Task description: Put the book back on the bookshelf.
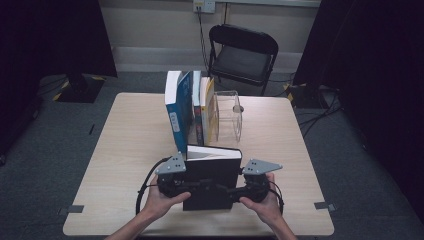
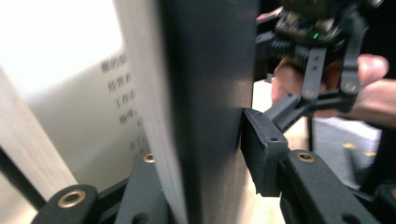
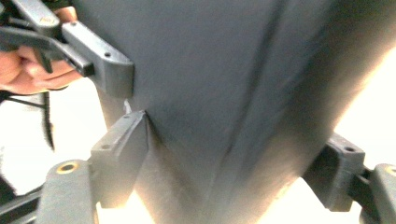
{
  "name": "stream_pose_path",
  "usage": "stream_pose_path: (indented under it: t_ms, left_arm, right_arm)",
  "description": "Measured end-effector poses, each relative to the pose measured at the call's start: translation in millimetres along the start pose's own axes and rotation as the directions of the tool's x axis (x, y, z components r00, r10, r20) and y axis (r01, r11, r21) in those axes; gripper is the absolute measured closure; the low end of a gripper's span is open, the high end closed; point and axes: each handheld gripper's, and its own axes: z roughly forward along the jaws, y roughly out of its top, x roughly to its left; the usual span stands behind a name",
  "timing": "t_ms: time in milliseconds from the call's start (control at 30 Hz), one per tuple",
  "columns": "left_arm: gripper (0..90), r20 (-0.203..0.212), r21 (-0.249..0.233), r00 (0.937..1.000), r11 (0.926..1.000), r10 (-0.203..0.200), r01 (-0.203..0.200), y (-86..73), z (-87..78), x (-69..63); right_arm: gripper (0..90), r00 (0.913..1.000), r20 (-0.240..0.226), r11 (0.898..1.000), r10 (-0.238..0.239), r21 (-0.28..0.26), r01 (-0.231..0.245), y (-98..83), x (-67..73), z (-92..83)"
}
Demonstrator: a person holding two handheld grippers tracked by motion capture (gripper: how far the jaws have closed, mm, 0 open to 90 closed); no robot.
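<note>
Black book [image 1: 212, 175] clamped between left gripper [image 1: 200, 184], right gripper [image 1: 227, 190]

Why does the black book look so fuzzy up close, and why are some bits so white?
Left gripper view: the black book sits right against the lens, so it blurs, and its page glares white at top left. Right gripper view: the cover is soft and the table beside it washes out. High view: the book is sharp but the room's corners are dark.

upright books [image 1: 192, 107] ahead, bare table [image 1: 135, 135] either side
</note>
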Motion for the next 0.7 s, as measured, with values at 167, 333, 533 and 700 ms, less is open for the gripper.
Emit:
stream_pose_path:
  t_ms: [167, 333, 533, 700]
  left_arm:
    - [61.8, 0.003, 0.002, 0.9994, 0.9994, 0.036, -0.036, -4.7, 0.4, -0.3]
    - [59.9, -0.007, -0.004, 0.9989, 0.9989, 0.047, -0.047, -11.7, -3.6, -4.6]
    - [58.1, -0.046, 0.022, 0.9982, 0.9991, 0.038, -0.037, -18.5, -11.2, -5.8]
    - [54.8, -0.064, 0.044, 0.9979, 0.9990, 0.005, -0.002, -25.1, -17.6, 0.3]
  right_arm:
    - [26.7, 0.9983, 0.034, 0.999, -0.048, -0.008, 0.048, -0.8, 2.1, -5.0]
    - [27.6, 0.9995, -0.018, 1.000, -0.026, -0.013, 0.026, -2.3, 0.7, -8.6]
    - [25.8, 0.9970, -0.076, 1.000, 0.013, -0.020, -0.014, -2.5, -4.0, -7.1]
    - [23.0, 0.9950, -0.094, 0.999, 0.035, -0.023, -0.037, -1.5, -6.1, 1.3]
